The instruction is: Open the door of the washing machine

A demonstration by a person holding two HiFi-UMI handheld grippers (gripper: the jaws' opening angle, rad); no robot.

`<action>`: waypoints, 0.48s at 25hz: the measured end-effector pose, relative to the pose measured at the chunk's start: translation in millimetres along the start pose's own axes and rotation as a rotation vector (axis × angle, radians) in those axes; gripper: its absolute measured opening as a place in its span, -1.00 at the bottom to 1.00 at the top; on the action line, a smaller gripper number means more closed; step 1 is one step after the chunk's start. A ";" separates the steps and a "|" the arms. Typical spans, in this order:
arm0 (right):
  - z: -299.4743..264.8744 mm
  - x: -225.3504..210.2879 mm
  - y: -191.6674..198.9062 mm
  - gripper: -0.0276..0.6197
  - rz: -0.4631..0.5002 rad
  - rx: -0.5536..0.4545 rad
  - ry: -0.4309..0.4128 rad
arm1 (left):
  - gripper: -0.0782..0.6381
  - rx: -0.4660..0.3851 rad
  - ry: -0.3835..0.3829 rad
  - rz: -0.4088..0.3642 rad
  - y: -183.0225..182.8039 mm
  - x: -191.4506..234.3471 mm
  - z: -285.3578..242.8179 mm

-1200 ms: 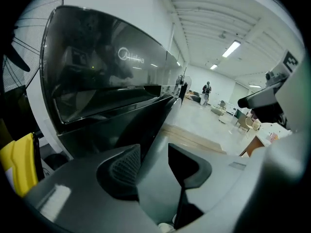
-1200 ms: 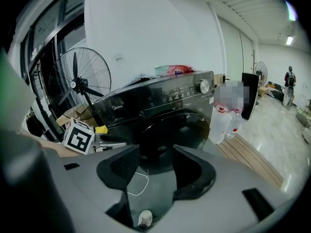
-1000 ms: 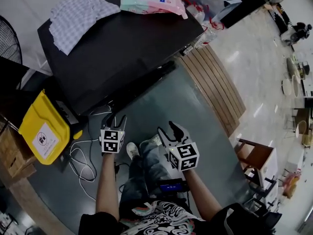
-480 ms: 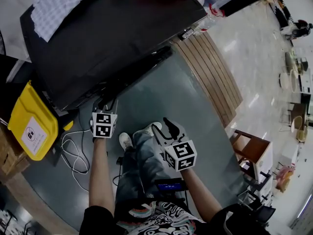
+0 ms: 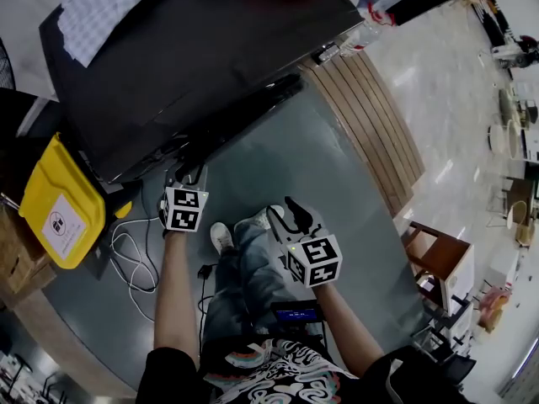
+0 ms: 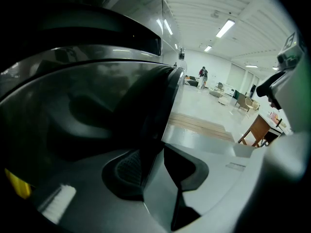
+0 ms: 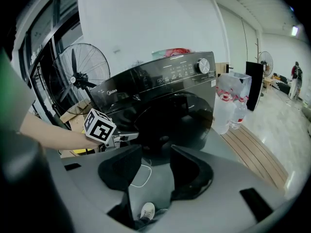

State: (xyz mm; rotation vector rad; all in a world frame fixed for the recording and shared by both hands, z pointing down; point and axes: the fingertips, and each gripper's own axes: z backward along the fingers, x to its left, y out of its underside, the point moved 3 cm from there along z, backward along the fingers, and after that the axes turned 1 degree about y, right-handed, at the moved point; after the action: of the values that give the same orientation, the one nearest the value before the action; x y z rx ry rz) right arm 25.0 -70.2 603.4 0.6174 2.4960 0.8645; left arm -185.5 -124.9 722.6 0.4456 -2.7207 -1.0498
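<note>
The black washing machine [image 5: 194, 57] fills the top of the head view, and its round dark door [image 7: 175, 120] is shut on the front. My left gripper [image 5: 187, 178] is at the door's left rim. In the left gripper view that rim [image 6: 153, 125] runs down between the jaws of the left gripper [image 6: 156, 166]. They are closing, with a sliver of gap still showing on the right side. My right gripper [image 5: 290, 213] hangs over the floor in front of the machine. Its jaws are closing, and in the right gripper view the right gripper [image 7: 155, 171] has nothing between them.
A yellow bin [image 5: 61, 204] stands left of the machine, with a white cable [image 5: 126, 259] looping on the floor. A checked cloth [image 5: 109, 7] lies on top. A slatted wooden platform [image 5: 370, 124] and a wooden chair [image 5: 442, 268] are to the right. My shoe [image 5: 221, 238] is below the door.
My left gripper has moved in to the door's left rim and its jaws have narrowed around it. The right gripper has sunk a little.
</note>
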 end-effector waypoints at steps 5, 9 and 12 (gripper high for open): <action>-5.9 1.4 2.4 -0.34 -0.016 0.014 -0.006 | -0.47 -0.002 0.042 -0.024 0.4 -8.7 0.4; -6.1 -2.6 -4.6 -0.34 -0.030 0.000 0.009 | -0.50 0.001 0.098 0.003 11.0 -42.4 8.3; -5.6 -5.4 -8.6 -0.34 -0.052 -0.014 0.021 | -0.50 0.030 0.140 0.011 21.4 -73.2 12.9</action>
State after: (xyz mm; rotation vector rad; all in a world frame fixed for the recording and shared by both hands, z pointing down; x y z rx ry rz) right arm 24.1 -81.7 603.0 0.5389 2.5106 0.8724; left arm -125.1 -76.6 722.7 0.4886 -2.6159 -0.9390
